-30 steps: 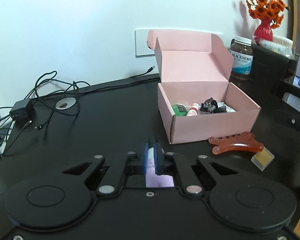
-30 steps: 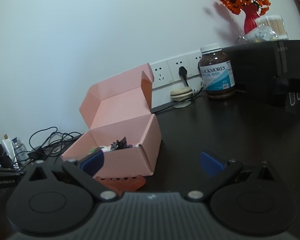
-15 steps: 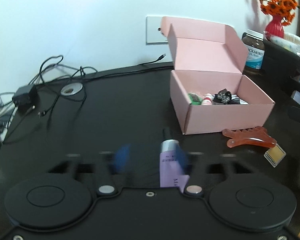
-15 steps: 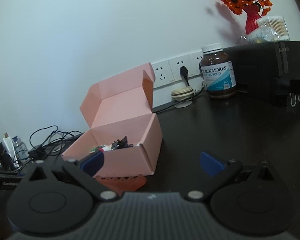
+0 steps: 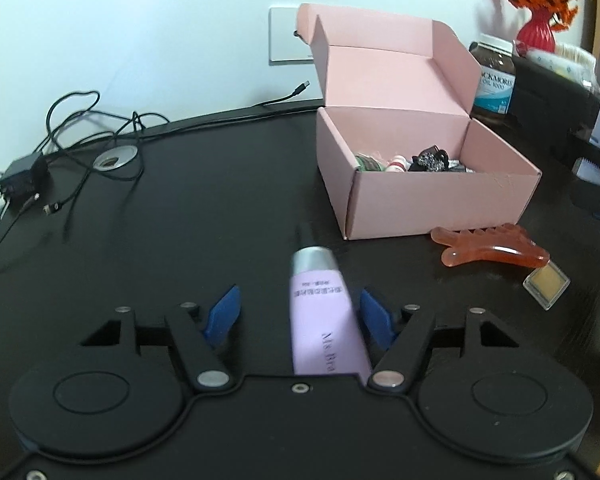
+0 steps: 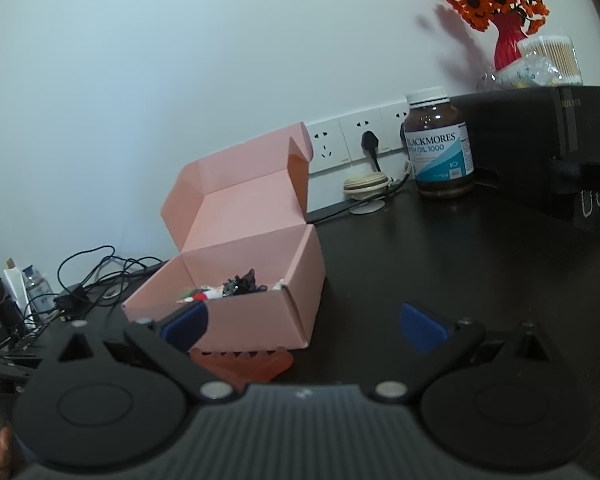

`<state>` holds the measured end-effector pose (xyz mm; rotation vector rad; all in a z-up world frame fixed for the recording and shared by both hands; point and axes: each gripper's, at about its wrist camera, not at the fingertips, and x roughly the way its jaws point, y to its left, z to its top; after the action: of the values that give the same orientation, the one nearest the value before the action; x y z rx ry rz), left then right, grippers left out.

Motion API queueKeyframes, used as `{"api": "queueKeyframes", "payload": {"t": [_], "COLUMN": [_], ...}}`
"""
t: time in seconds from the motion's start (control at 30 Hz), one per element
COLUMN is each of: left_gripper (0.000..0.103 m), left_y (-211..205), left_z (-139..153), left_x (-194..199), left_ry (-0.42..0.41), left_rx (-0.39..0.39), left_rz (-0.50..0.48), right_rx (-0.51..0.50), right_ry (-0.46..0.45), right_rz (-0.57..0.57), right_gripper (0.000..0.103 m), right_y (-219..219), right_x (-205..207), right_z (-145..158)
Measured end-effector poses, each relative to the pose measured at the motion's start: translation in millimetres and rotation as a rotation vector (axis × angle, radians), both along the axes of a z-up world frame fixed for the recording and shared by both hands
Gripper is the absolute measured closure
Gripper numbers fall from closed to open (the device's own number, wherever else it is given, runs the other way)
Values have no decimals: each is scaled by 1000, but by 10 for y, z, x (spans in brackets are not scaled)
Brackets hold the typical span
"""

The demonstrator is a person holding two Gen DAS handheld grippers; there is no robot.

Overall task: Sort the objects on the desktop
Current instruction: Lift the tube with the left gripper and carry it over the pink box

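Note:
A lilac tube (image 5: 324, 324) with a silver collar and black cap lies on the black desk (image 5: 200, 220), pointing away from me. It sits between the jaws of my left gripper (image 5: 298, 296), close to the right blue pad (image 5: 374, 318) and well clear of the left one. The jaws are closing, with no grip on the tube. An open pink box (image 5: 440, 204) holding small items stands ahead to the right. An orange comb (image 5: 488, 248) and a small yellow square case (image 5: 546, 285) lie in front of it. My right gripper (image 6: 304, 316) is open and empty, facing the pink box (image 6: 256, 324) and the comb (image 6: 244, 364).
Tangled black cables and an adapter (image 5: 20, 172) lie at the desk's far left. A brown supplement bottle (image 6: 438, 148), a black case (image 6: 540, 148) and a red vase of orange flowers (image 6: 508, 40) stand at the back right, below wall sockets (image 6: 340, 148).
My left gripper, shut on the tube a second ago, has spread its jaws and sunk towards the desk. The tube now lies between them. The right gripper's view is unchanged.

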<state>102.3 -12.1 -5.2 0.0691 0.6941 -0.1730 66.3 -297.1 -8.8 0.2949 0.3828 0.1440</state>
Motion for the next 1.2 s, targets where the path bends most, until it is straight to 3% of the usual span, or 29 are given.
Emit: {"api": "queueKeyframes", "payload": {"t": [0.03, 0.1, 0.3, 0.93, 1.2], "left_gripper": [38, 57, 69, 71, 71], "left_y": [-20, -49, -98, -85, -69], "left_z": [-3, 5, 7, 9, 115], "left_x": [-3, -12, -1, -6, -60], "left_ry": [-3, -9, -11, -12, -63], "left_rx": [5, 6, -6, -49, -54], "left_rz": [-6, -19, -24, -54, -56], "right_rx": [0, 1, 2, 0, 1], "right_ry": [-1, -2, -3, -5, -5], "right_rz": [-1, -1, 0, 1, -1], "right_gripper": [1, 1, 1, 1, 1], "right_y": [-1, -1, -2, 4, 7], "right_x": [-2, -6, -6, -7, -3], "right_z": [0, 0, -1, 1, 1]}}
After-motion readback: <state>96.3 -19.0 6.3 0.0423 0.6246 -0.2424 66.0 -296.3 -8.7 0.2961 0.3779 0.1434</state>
